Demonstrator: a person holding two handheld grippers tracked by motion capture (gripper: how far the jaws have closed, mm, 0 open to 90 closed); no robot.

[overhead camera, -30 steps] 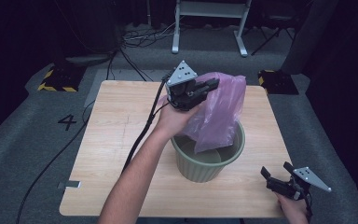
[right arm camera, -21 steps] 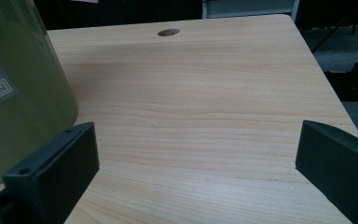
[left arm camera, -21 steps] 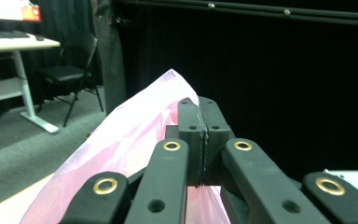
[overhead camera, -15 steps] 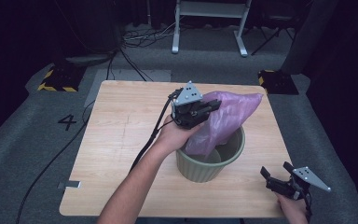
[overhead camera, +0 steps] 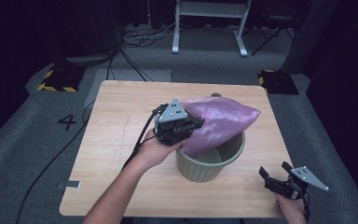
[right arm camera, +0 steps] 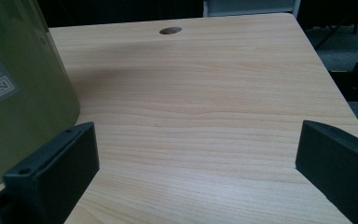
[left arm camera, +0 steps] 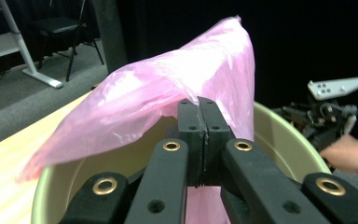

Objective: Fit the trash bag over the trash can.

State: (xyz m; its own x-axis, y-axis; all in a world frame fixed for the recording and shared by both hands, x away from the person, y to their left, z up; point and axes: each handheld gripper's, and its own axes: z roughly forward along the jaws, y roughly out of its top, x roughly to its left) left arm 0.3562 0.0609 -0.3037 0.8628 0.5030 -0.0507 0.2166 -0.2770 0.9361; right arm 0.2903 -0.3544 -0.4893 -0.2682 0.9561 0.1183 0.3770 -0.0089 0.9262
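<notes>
Work in hand: lining the green waste bin [overhead camera: 210, 160] with the pink plastic bag [overhead camera: 219, 122], judged from how the two sit together
Left tongs [overhead camera: 192, 127]: clenched on a fold of the pink plastic bag, jaws pressed flat together with the film pinched between them, as the left gripper view shows [left arm camera: 198, 122]
Right tongs [overhead camera: 272, 178]: released, jaws wide apart, hovering low over the tabletop [overhead camera: 121, 140] at about 4 o'clock from the bin, holding nothing
Where the bag is: its lower part hangs inside the bin; the rest billows above the rim
Bag's long axis: runs from the pinch at the bin's 10 o'clock rim out towards 2 o'clock, ending in a free corner past the far rim
Relation the next move turns on: the loose end lies away from the left tongs, across the bin mouth, so spreading it over the rim likely needs the free hand; the right tongs are the nearer to the 3 to 5 o'clock rim, though well apart from the bag
High view adds: the whole layout, both hands, the bag's free corner overhanging the bin
Left gripper view adds: the closed grip itself, the bin's pale inner wall [left arm camera: 279, 140] under the film, and the right hand farther off at 3 o'clock
Right gripper view adds: the bin's outer wall [right arm camera: 23, 84] with a printed label just beside one open jaw, bare wood between the jaws, and a round cable hole [right arm camera: 170, 31] near the far edge
</notes>
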